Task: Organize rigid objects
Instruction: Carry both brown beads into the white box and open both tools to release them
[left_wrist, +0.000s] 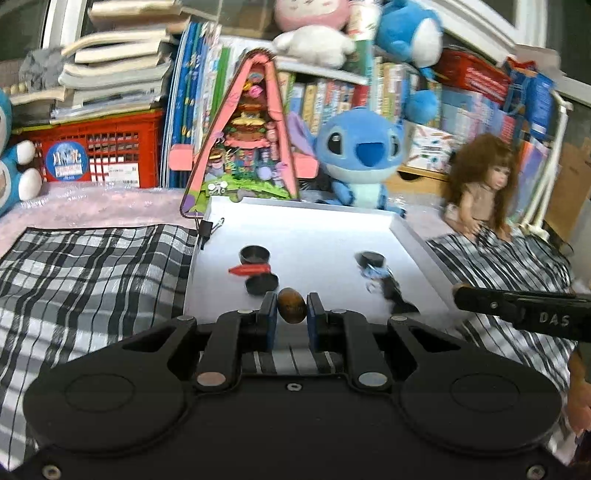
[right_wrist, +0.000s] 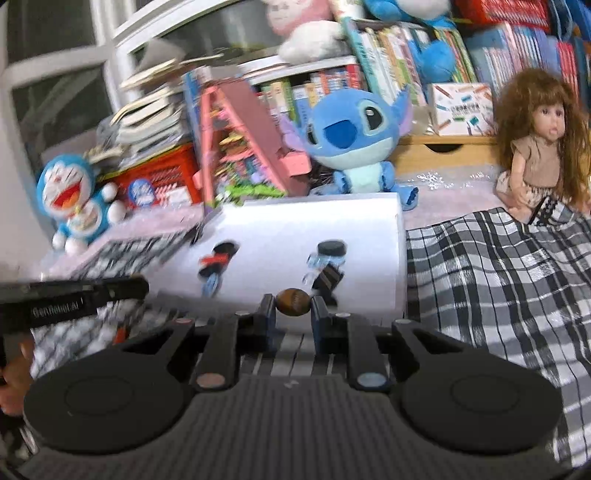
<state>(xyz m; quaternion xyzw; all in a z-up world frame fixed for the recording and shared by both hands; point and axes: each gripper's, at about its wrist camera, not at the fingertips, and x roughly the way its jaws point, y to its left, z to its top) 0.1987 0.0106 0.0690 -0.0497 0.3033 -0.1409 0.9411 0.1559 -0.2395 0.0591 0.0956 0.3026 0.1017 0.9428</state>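
Observation:
My left gripper (left_wrist: 291, 303) is shut on a small brown oval bead (left_wrist: 291, 308), held just above the near edge of a white tray (left_wrist: 317, 225). In the right wrist view my right gripper (right_wrist: 293, 300) is shut on a similar brown oval bead (right_wrist: 294, 302) over the tray's (right_wrist: 369, 221) near edge. On the tray lie black round lids (left_wrist: 254, 254) (left_wrist: 371, 258), a red piece (left_wrist: 248, 270), a pale blue piece (left_wrist: 375, 274) and a dark striped piece (right_wrist: 328, 278). Each gripper's body shows at the edge of the other's view.
Black-and-white checked cloth (left_wrist: 92, 266) lies on both sides of the tray. Behind it stand a blue plush toy (left_wrist: 360, 155), a pink toy house (left_wrist: 245, 140), a long-haired doll (right_wrist: 535, 144), a red crate (left_wrist: 96, 151) and stacked books. A binder clip (left_wrist: 207, 229) grips the tray's left corner.

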